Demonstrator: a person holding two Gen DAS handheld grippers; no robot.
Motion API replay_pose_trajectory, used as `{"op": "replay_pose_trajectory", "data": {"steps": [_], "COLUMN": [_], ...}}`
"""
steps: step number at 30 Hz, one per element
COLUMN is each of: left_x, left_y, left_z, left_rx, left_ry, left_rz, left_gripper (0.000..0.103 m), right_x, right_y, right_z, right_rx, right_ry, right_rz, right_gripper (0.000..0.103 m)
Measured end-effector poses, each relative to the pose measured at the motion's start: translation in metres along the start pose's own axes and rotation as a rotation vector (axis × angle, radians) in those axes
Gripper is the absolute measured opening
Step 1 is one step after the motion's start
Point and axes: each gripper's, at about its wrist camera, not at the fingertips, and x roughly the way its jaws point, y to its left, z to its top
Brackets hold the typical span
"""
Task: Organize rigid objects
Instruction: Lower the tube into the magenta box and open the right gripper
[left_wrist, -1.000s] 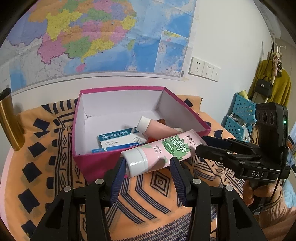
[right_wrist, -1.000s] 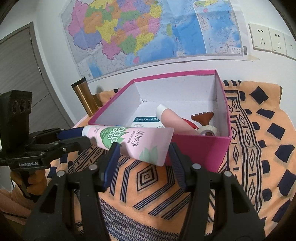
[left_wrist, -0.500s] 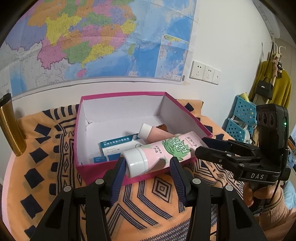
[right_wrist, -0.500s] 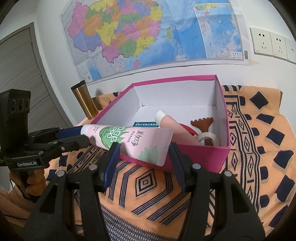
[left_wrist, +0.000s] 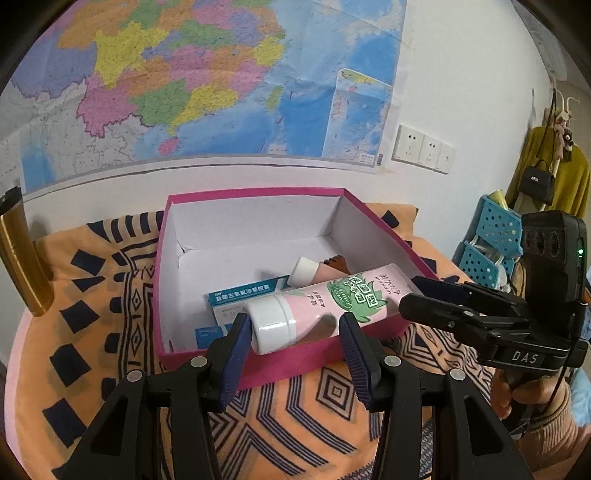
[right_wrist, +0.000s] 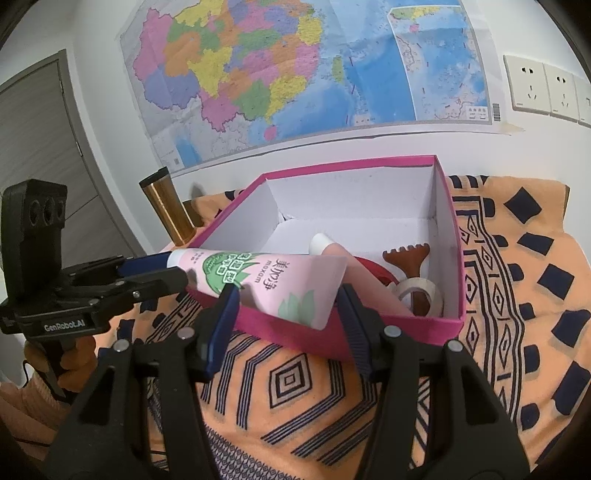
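Observation:
A pink tube with green leaf print and a white cap (left_wrist: 325, 302) is held level over the front rim of the magenta box (left_wrist: 280, 365). My left gripper (left_wrist: 293, 332) grips its cap end. My right gripper (right_wrist: 286, 306) grips its flat crimped end (right_wrist: 295, 295). The box also shows in the right wrist view (right_wrist: 406, 334). Inside lie a peach tube (left_wrist: 314, 267), a blue-and-white medicine carton (left_wrist: 240, 299), a brown wooden comb-like tool (right_wrist: 406, 258), a tape roll (right_wrist: 415, 291) and a red item (right_wrist: 375, 269).
The box sits on an orange cloth with black patterns (left_wrist: 295, 424). A gold cylinder flask (left_wrist: 20, 258) stands at the left by the wall. A map (left_wrist: 203, 81) hangs behind. Blue plastic baskets (left_wrist: 491, 236) and hanging clothes are at the right.
Both grippers have lifted the pink tube and carried it forward, from in front of the box to above its front rim. More of the box's inside shows now.

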Motion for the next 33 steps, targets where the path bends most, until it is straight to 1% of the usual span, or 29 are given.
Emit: {"op": "replay_pose_trajectory", "data": {"steps": [16, 33], "left_x": [0.018, 0.044], "left_y": [0.008, 0.027], "left_z": [0.008, 0.011], "left_rx": [-0.013, -0.051], "left_ry": [0.017, 0.070], "left_rz": [0.022, 0.054], "left_gripper": [0.049, 0.049], "right_x": [0.013, 0.040], "right_y": [-0.005, -0.006], "right_z": [0.008, 0.011], "right_rx": [-0.005, -0.034], "right_ry": [0.013, 0.073], "right_rz": [-0.013, -0.021], "right_gripper": [0.058, 0.058]}}
